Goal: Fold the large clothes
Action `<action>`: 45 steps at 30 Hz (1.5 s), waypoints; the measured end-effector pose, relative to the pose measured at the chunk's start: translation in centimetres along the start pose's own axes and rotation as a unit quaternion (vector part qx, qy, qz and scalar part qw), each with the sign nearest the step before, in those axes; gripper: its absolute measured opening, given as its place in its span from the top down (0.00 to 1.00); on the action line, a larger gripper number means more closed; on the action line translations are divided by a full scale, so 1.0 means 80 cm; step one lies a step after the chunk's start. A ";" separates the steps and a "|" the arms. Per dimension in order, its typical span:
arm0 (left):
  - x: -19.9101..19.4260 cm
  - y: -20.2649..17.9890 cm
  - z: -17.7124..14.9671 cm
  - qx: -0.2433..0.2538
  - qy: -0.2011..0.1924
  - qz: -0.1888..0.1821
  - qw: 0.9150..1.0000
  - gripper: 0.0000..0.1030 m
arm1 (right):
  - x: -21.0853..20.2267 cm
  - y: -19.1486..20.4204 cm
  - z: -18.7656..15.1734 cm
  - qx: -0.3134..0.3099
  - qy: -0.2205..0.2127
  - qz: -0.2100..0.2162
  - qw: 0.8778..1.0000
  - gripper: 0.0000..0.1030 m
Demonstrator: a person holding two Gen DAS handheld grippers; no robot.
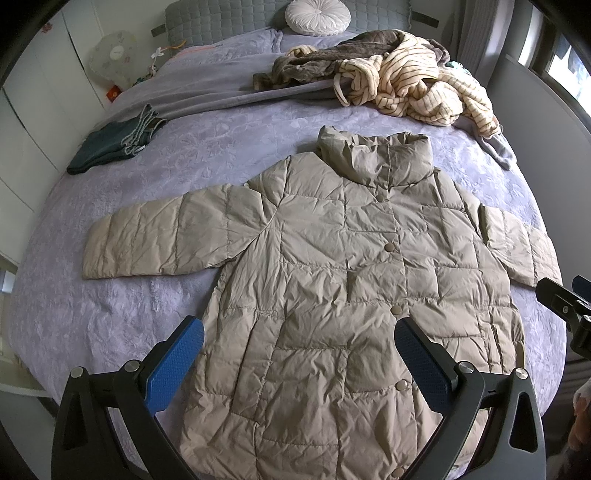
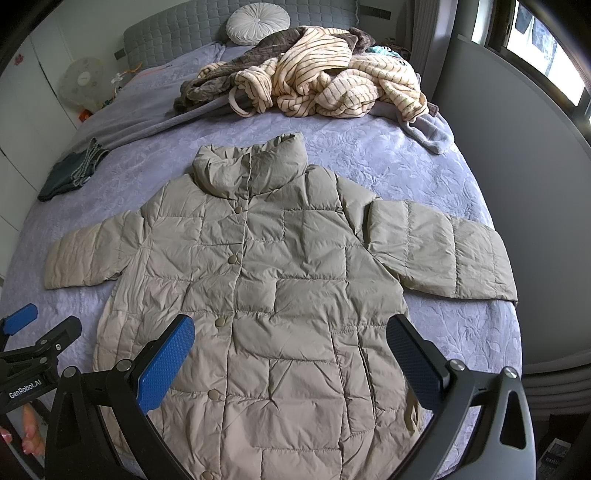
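Note:
A beige quilted puffer coat (image 1: 332, 266) lies flat and buttoned on the bed, front up, collar at the far end and both sleeves spread sideways. It also shows in the right wrist view (image 2: 280, 280). My left gripper (image 1: 299, 336) is open and empty, held above the coat's lower part, toward its left side. My right gripper (image 2: 290, 332) is open and empty above the lower part, toward its right side. Its edge shows at the right of the left wrist view (image 1: 565, 306). The left gripper shows at the lower left of the right wrist view (image 2: 26, 332).
The bed has a lavender cover (image 1: 129, 306). A pile of striped cream and brown-grey clothes (image 1: 406, 81) lies at the far right. A folded dark green garment (image 1: 110, 144) lies at the far left. A round white cushion (image 1: 317, 16) leans on the headboard. A grey wall (image 2: 517, 184) borders the right side.

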State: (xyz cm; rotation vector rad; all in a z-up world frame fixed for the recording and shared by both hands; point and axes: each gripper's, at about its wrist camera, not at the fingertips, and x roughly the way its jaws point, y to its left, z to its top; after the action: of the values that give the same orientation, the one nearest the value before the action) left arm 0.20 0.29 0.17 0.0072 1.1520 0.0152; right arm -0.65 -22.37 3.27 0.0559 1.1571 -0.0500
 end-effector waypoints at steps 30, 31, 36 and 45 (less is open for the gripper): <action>0.025 0.017 0.003 0.000 0.020 -0.035 0.999 0.00 | 0.023 0.003 0.005 0.011 0.016 0.020 1.000 0.00; 0.029 0.021 0.003 -0.002 0.024 -0.043 0.999 0.00 | 0.029 0.004 0.005 0.013 0.019 0.027 0.999 0.00; 0.063 0.062 -0.001 -0.029 0.048 -0.056 0.997 0.00 | 0.056 0.023 0.003 0.028 0.034 0.069 0.997 0.00; 0.167 0.203 -0.009 -0.154 0.069 -0.119 0.979 0.00 | 0.119 0.119 -0.025 -0.003 0.093 0.137 0.986 0.00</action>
State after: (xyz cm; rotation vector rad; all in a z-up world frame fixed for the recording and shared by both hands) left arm 4.82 16.75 -12.11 -0.4115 1.2722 -0.0186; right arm 2.05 -12.81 -6.09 0.2174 1.3258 0.2055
